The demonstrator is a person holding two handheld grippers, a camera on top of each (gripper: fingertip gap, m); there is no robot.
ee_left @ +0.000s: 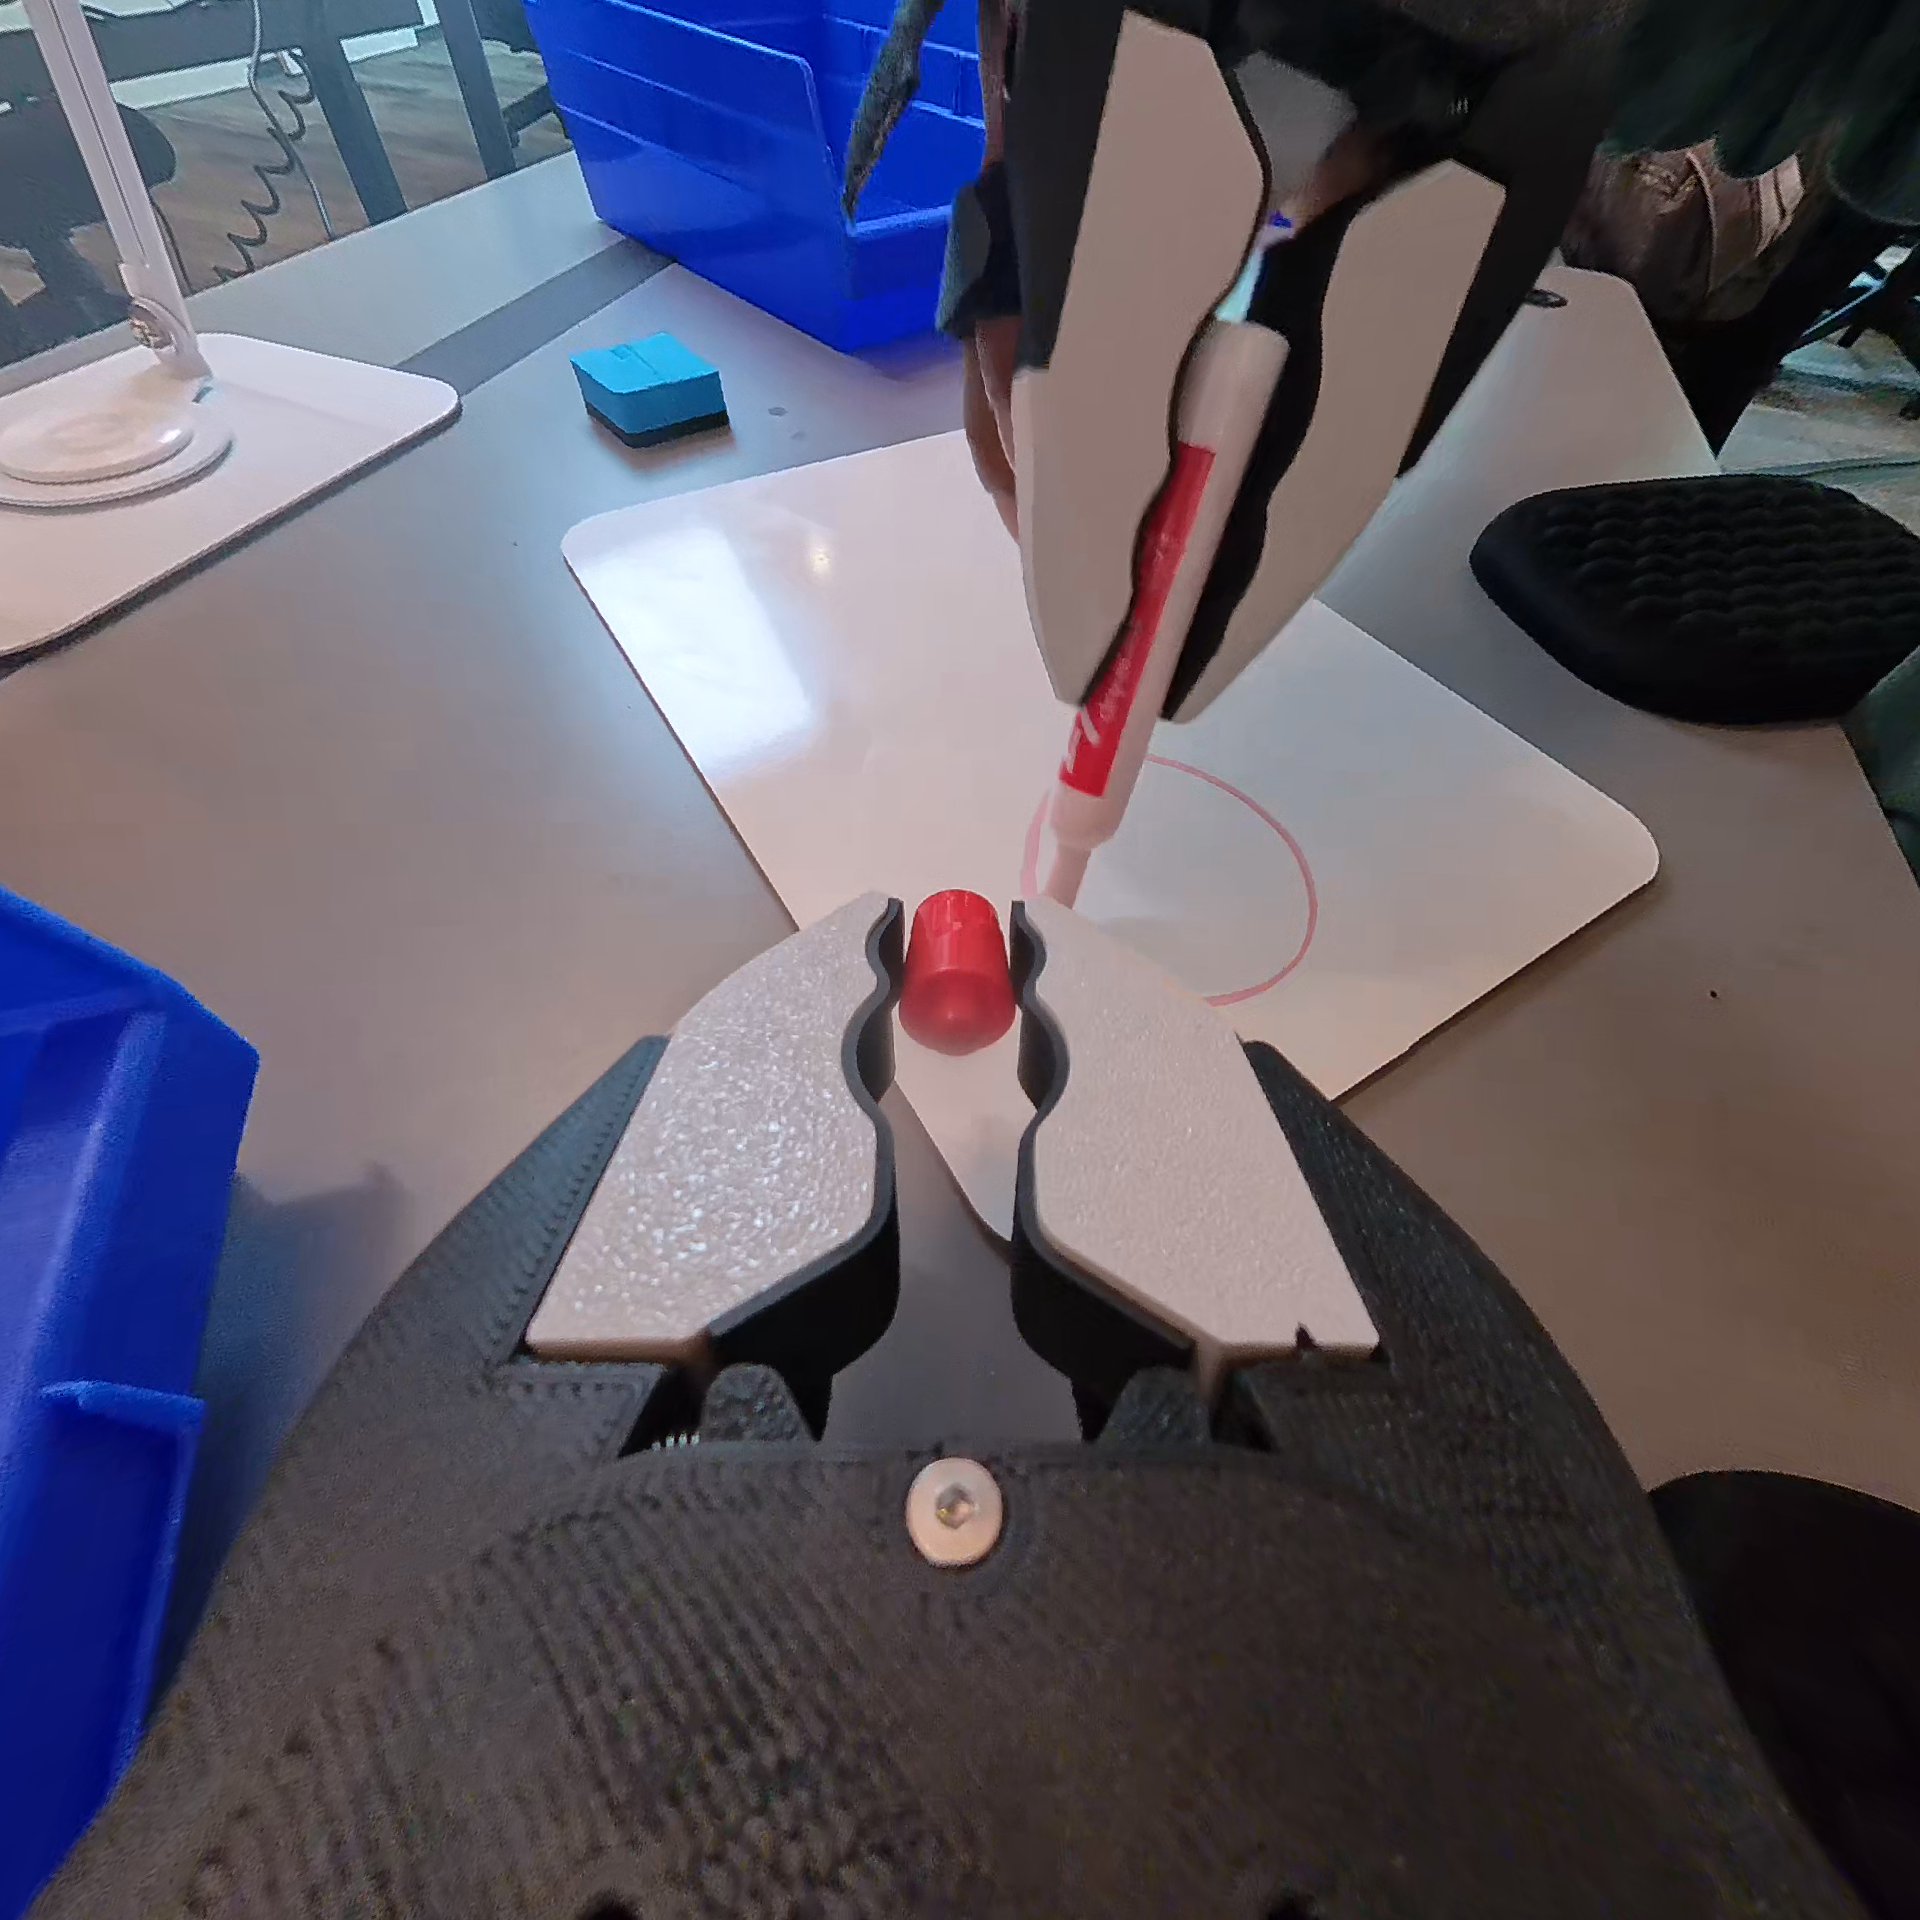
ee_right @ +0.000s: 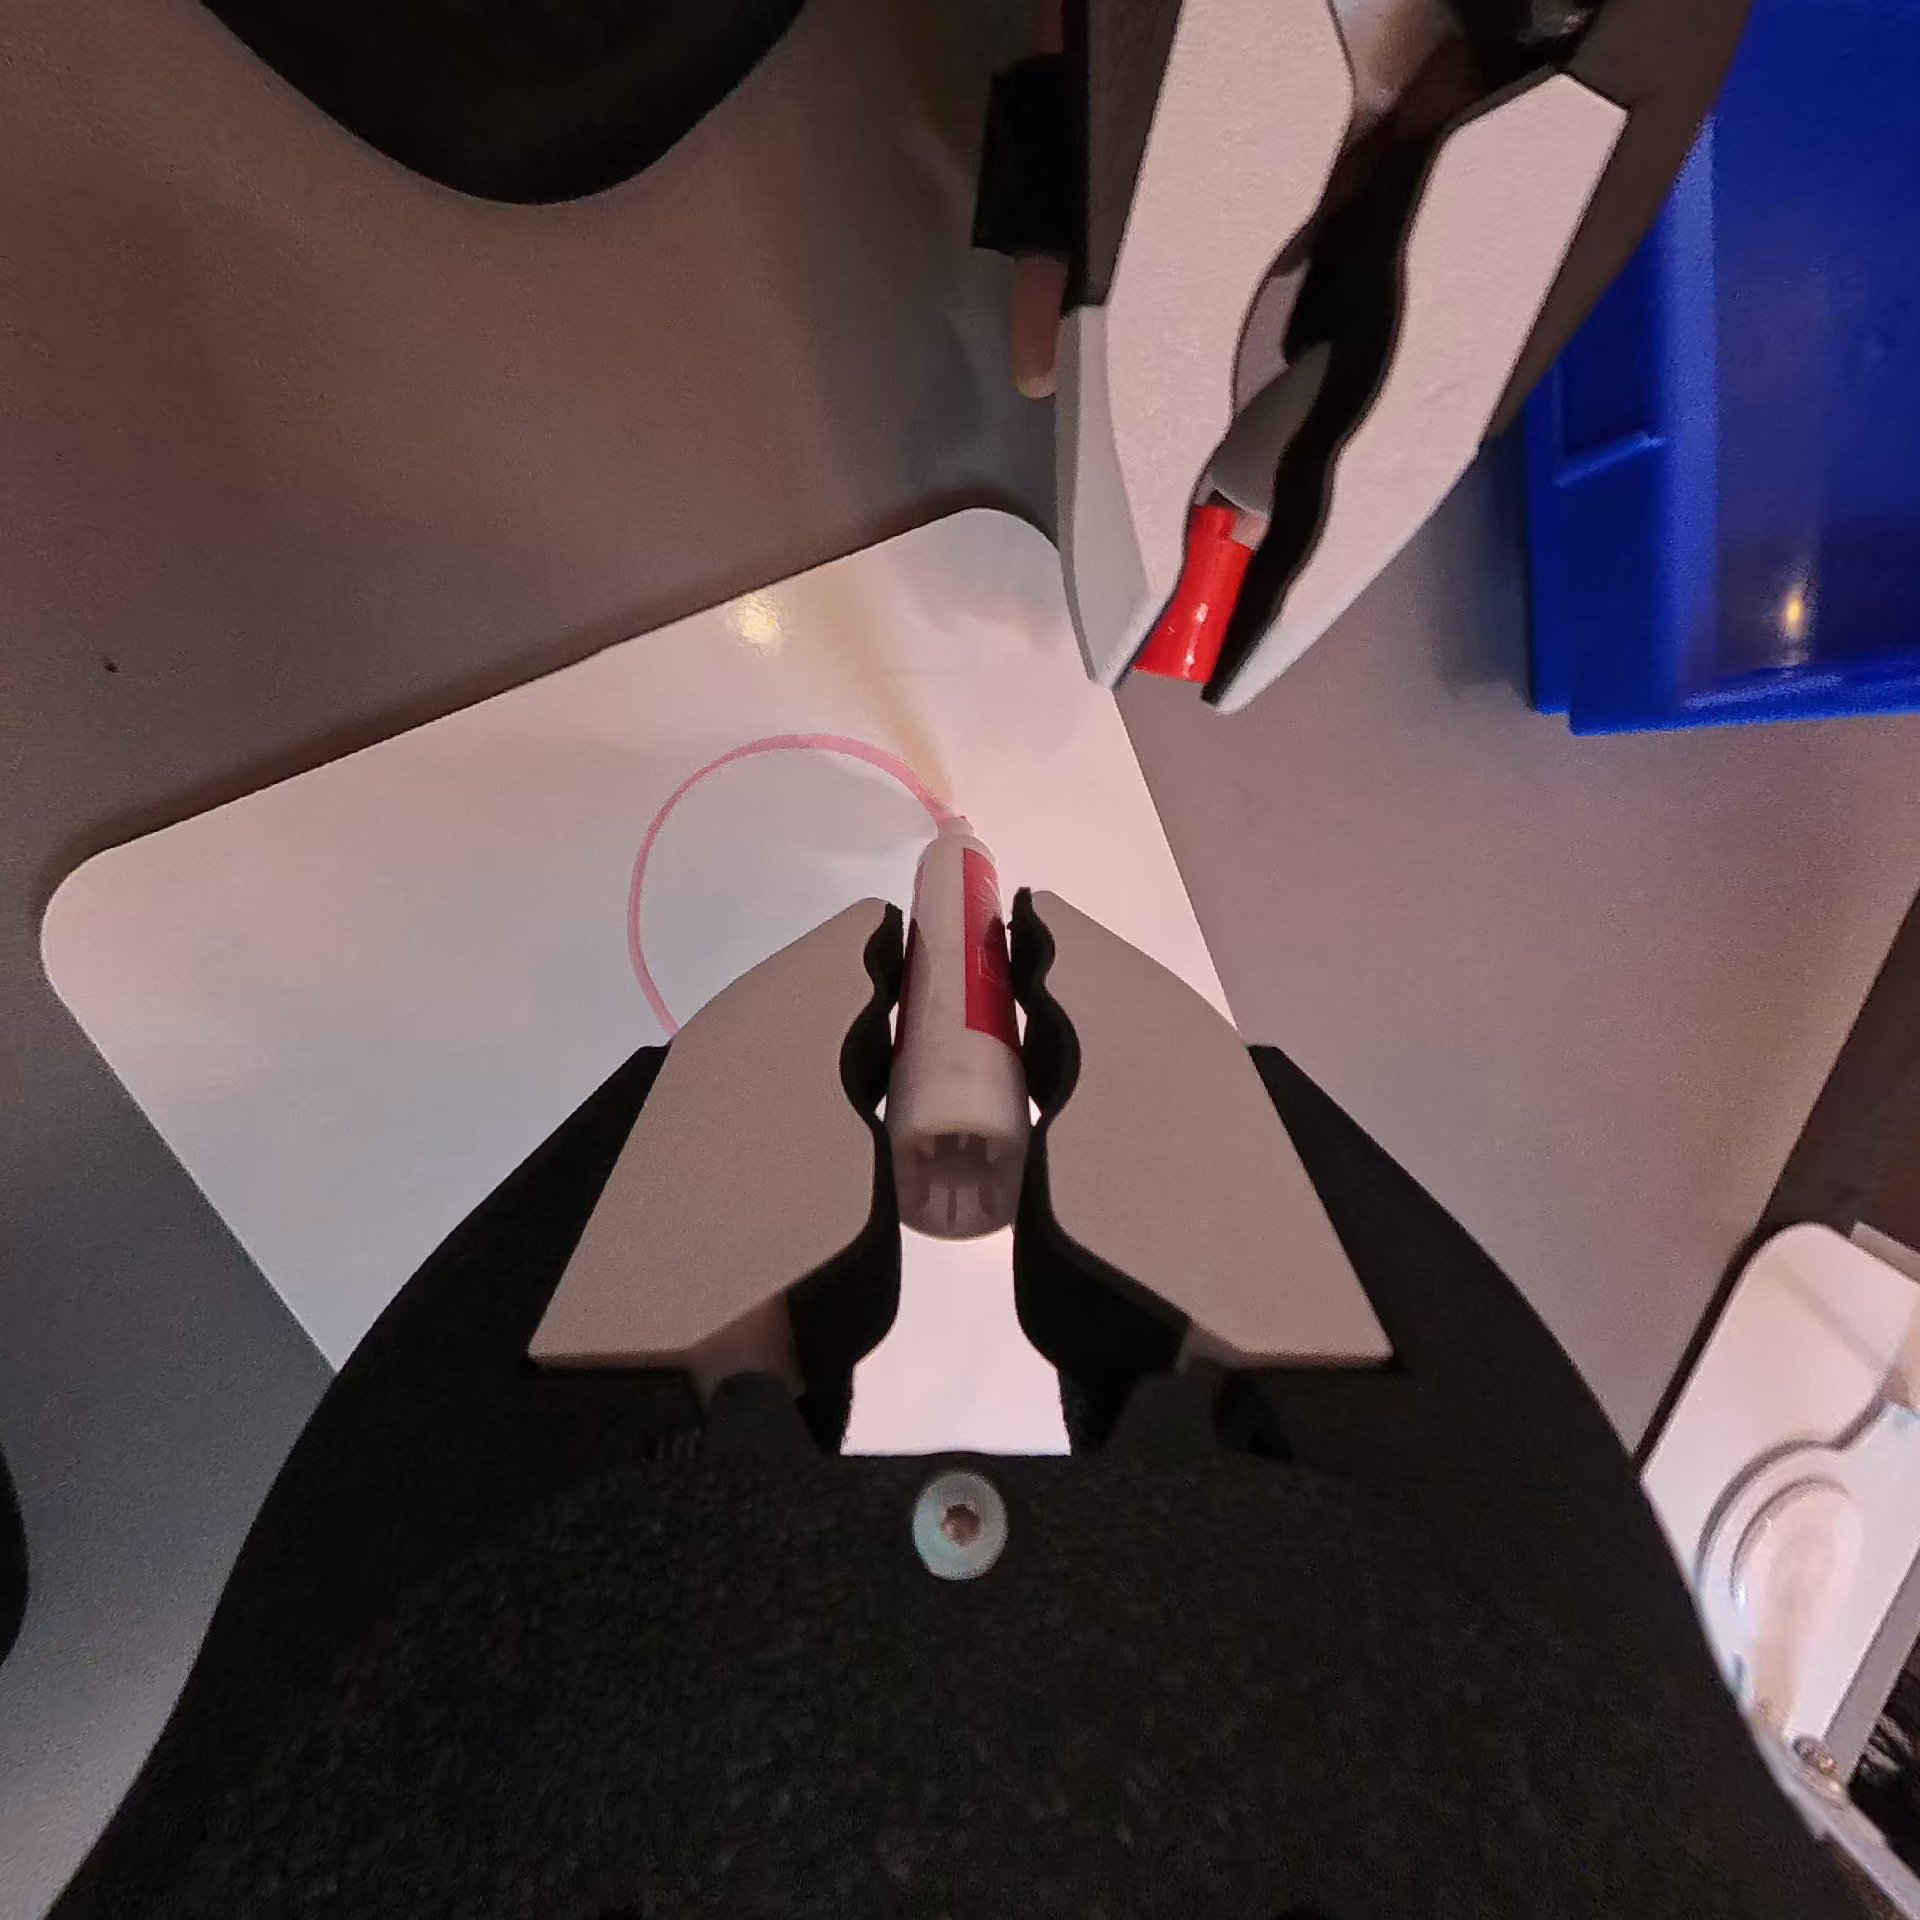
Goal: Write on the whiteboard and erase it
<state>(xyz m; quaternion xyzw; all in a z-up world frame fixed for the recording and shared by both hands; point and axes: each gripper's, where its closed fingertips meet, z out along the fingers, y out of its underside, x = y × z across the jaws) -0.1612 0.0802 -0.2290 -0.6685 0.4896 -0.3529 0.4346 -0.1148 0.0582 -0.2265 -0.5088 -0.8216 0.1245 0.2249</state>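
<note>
From the left wrist view, my left gripper (ee_left: 954, 914) pinches the red cap (ee_left: 954, 975) between its fingertips, jaws nearly closed, over the whiteboard (ee_left: 831, 665). From the right wrist view, my right gripper (ee_right: 956, 902) clamps the marker (ee_right: 961, 1023) lengthwise, its tip touching the pink circle (ee_right: 665, 831) on the board.
</note>
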